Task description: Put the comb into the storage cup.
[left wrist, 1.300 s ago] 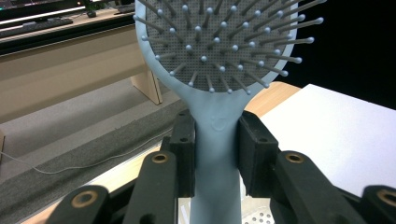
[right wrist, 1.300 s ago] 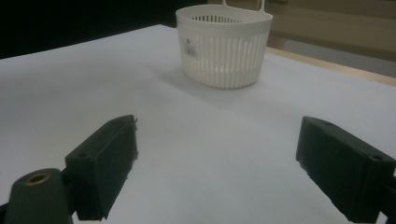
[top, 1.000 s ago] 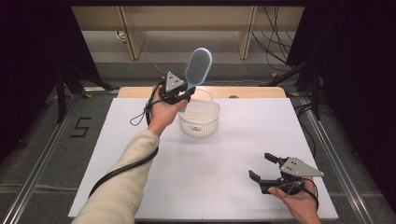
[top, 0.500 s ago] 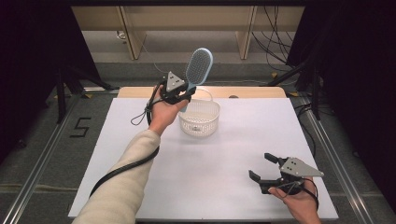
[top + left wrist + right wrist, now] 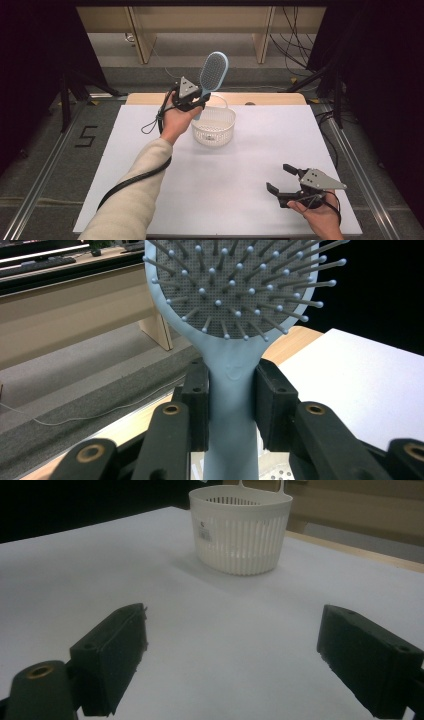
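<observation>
A pale blue hairbrush (image 5: 214, 71) with grey bristles stands upright in the air above the far left rim of a white slotted basket (image 5: 214, 127). My left gripper (image 5: 194, 103) is shut on its handle. In the left gripper view the handle (image 5: 232, 405) runs up between the two black pads (image 5: 196, 399), and the bristled head (image 5: 240, 285) fans out above them. My right gripper (image 5: 281, 179) rests low over the near right of the white table, open, with nothing between its fingers. From the right gripper view the basket (image 5: 240, 530) stands some way ahead of its gripper (image 5: 235, 655).
The white table surface (image 5: 150, 165) lies over a wooden top whose strip (image 5: 270, 98) shows at the far edge. Wooden furniture legs (image 5: 140, 35) and loose cables (image 5: 295, 45) sit on the floor beyond. A black cable (image 5: 130, 180) trails along the left sleeve.
</observation>
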`<state>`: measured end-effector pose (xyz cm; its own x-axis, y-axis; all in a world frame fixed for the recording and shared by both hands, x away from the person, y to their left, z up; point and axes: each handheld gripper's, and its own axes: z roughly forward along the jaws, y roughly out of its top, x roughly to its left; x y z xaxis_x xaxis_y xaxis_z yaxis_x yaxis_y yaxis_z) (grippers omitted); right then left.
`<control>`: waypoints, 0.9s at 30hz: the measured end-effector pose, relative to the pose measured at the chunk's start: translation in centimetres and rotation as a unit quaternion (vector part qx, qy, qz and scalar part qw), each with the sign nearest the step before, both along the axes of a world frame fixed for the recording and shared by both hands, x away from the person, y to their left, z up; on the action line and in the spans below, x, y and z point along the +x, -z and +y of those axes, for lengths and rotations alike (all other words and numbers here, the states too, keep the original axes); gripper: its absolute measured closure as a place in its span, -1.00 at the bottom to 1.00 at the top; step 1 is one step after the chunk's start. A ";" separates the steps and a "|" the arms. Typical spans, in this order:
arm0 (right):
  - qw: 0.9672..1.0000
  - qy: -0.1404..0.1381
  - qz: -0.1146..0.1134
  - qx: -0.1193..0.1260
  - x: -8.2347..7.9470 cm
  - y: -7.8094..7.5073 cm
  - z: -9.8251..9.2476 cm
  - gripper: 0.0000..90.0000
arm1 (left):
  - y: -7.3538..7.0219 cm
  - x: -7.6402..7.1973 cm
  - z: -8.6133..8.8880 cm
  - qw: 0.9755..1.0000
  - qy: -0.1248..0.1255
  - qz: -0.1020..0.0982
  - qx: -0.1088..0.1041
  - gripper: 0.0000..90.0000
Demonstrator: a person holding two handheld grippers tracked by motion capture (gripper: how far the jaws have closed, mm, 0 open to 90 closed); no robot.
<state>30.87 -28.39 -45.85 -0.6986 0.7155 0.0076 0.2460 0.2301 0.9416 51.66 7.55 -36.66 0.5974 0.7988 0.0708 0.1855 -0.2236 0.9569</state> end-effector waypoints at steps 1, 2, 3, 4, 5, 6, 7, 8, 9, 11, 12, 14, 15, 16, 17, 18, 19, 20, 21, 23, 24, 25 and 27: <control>1.000 0.000 -0.001 0.000 0.0 0.0 0.0 -0.71 | 0.0 0.0 0.0 1.000 0.000 0.000 0.000 0.55; 1.000 0.000 -0.001 0.000 0.0 0.0 0.0 -0.71 | 0.1 0.0 -0.1 1.000 0.000 0.000 0.001 0.55; 1.000 0.000 -0.001 0.000 0.0 0.0 0.0 -0.71 | 0.1 0.1 -0.1 1.000 0.000 0.000 0.002 0.55; 1.000 0.001 -0.001 0.000 0.0 0.0 0.0 -0.71 | 0.1 0.1 -0.1 1.000 0.000 0.000 0.002 0.55; 1.000 0.000 0.000 0.001 0.0 0.0 0.0 -0.71 | 0.1 0.1 -0.1 1.000 0.001 0.000 0.002 0.55; 1.000 0.001 0.000 0.000 0.0 0.0 0.0 -0.71 | 0.2 0.1 -0.2 1.000 0.001 0.000 0.002 0.55; 1.000 0.000 -0.001 0.000 0.0 0.0 0.0 -0.71 | 0.2 0.1 -0.2 1.000 0.000 0.000 0.002 0.55; 1.000 0.000 -0.001 0.000 0.0 0.0 0.0 -0.71 | 0.2 0.2 -0.2 1.000 0.000 0.000 0.002 0.55; 1.000 0.000 -0.001 0.000 0.0 0.0 0.0 -0.71 | 0.3 0.2 -0.2 1.000 0.000 0.000 0.002 0.55; 1.000 0.000 -0.001 0.000 0.0 0.0 0.0 -0.71 | 0.3 0.2 -0.2 1.000 0.000 0.000 0.003 0.55; 1.000 0.000 -0.001 0.000 0.0 0.0 0.0 -0.71 | 0.3 0.2 -0.3 1.000 0.000 0.001 0.002 0.55; 1.000 0.000 -0.001 0.000 0.0 0.0 0.0 -0.71 | 0.4 0.3 -0.3 1.000 0.001 0.000 0.002 0.55; 1.000 0.001 0.000 0.001 0.0 0.0 0.0 -0.71 | 0.4 0.3 -0.3 1.000 0.002 0.000 0.002 0.55; 1.000 0.000 0.000 0.001 0.0 0.0 0.0 -0.71 | 0.4 0.3 -0.3 1.000 0.002 0.000 0.002 0.55; 1.000 0.000 0.000 0.001 0.0 0.0 0.0 -0.71 | 0.5 0.3 -0.3 1.000 0.002 0.000 0.002 0.55; 1.000 0.000 0.000 0.001 0.0 0.0 0.0 -0.71 | 0.5 0.3 -0.3 1.000 0.002 0.000 0.002 0.55; 1.000 0.000 0.000 0.000 0.0 0.0 0.0 -0.71 | 0.5 0.3 -0.3 1.000 0.003 0.001 0.002 0.55; 1.000 0.000 0.000 0.000 0.0 0.0 0.0 -0.71 | 0.6 0.3 -0.4 1.000 0.004 0.001 0.002 0.55; 1.000 0.000 0.000 0.001 0.0 0.0 0.0 -0.71 | 0.6 0.3 -0.4 1.000 0.004 0.000 0.003 0.55; 1.000 0.001 0.001 0.001 0.0 0.0 0.0 -0.71 | 0.6 0.3 -0.4 1.000 0.004 0.001 0.002 0.55; 1.000 0.001 0.001 0.001 0.0 0.0 0.0 -0.71 | 0.6 0.4 -0.4 1.000 0.004 0.001 0.002 0.55; 1.000 0.001 0.002 0.002 0.0 0.0 0.0 -0.71 | 0.6 0.4 -0.5 1.000 0.004 0.001 0.003 0.55; 1.000 0.001 0.001 0.002 0.0 0.0 0.0 -0.71 | 0.6 0.4 -0.5 1.000 0.005 0.001 0.003 0.55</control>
<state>30.88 -28.40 -45.84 -0.6973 0.7167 0.0120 0.2481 0.2256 0.9421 52.06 7.03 -37.29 0.6056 0.7923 0.0743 0.1854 -0.2312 0.9551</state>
